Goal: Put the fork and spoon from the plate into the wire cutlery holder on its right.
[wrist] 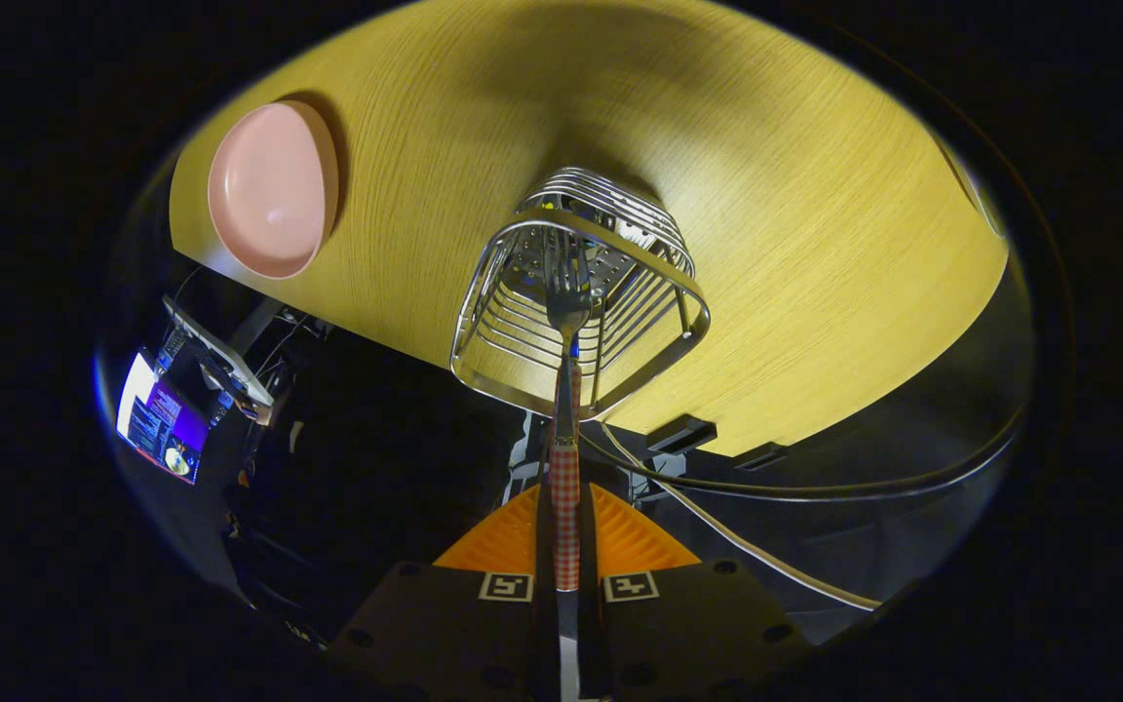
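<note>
Gripper [566, 531], ribbed orange fingers [513, 536] clamped on fork [566, 390] with red-checked handle, steel tines over the mouth of the chrome wire cutlery holder [484, 331]; smooth pink oval plate [269, 190] well apart on wood-grain table [795, 244].

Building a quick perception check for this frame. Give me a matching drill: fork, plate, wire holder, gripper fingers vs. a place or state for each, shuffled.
Things:
1. fork
2. plate
3. wire cutlery holder
4. fingers of the gripper

Places or states:
A. pink, on the table, nothing on it
B. orange, pressed on a checked handle
C. tines reaching into the wire frame
D. metal, standing on the table ahead of the fingers

Pairs: 1-C, 2-A, 3-D, 4-B
</note>
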`<action>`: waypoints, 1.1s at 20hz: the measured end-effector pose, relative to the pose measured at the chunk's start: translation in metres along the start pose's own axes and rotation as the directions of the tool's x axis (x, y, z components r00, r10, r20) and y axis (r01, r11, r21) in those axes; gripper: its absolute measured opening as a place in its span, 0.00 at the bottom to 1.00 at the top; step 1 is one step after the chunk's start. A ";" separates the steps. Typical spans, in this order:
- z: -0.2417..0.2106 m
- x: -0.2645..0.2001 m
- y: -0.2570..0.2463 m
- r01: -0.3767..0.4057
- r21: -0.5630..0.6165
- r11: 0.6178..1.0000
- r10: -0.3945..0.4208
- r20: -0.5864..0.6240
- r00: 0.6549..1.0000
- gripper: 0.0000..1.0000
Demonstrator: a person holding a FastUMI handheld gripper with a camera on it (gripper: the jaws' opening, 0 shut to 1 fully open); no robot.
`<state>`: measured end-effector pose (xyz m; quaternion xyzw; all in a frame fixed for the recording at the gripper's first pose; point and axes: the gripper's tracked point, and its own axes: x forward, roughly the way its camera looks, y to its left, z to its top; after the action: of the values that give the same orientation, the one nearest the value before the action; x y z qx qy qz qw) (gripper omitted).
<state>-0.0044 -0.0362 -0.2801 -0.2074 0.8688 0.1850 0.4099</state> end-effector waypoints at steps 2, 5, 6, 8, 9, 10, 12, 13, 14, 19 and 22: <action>0.008 -0.005 0.002 -0.011 0.006 1.000 0.011 0.019 1.000 0.14; 0.013 -0.008 0.004 -0.034 0.000 0.999 0.034 0.081 0.996 0.26; 0.013 -0.009 0.003 -0.043 -0.007 0.999 0.044 0.115 0.992 0.32; 0.014 -0.015 0.006 -0.071 -0.031 0.997 0.076 0.205 0.976 0.57; 0.015 -0.017 0.008 -0.086 -0.043 0.995 0.094 0.255 0.963 0.68; 0.015 -0.021 0.009 -0.097 -0.049 0.994 0.107 0.307 0.946 0.75; 0.012 -0.029 0.002 -0.100 -0.047 0.994 0.110 0.419 0.901 0.90; 0.010 -0.037 -0.002 -0.101 -0.040 0.994 0.108 0.475 0.873 0.95; 0.009 -0.041 -0.003 -0.106 -0.032 0.994 0.106 0.533 0.840 0.97; -0.003 -0.066 -0.008 -0.117 -0.008 0.993 0.082 0.764 0.640 0.99; -0.017 -0.072 -0.013 -0.107 0.008 0.994 0.049 0.854 0.518 0.99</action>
<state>0.0331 -0.0399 -0.2149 -0.0389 0.5710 0.2549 0.7794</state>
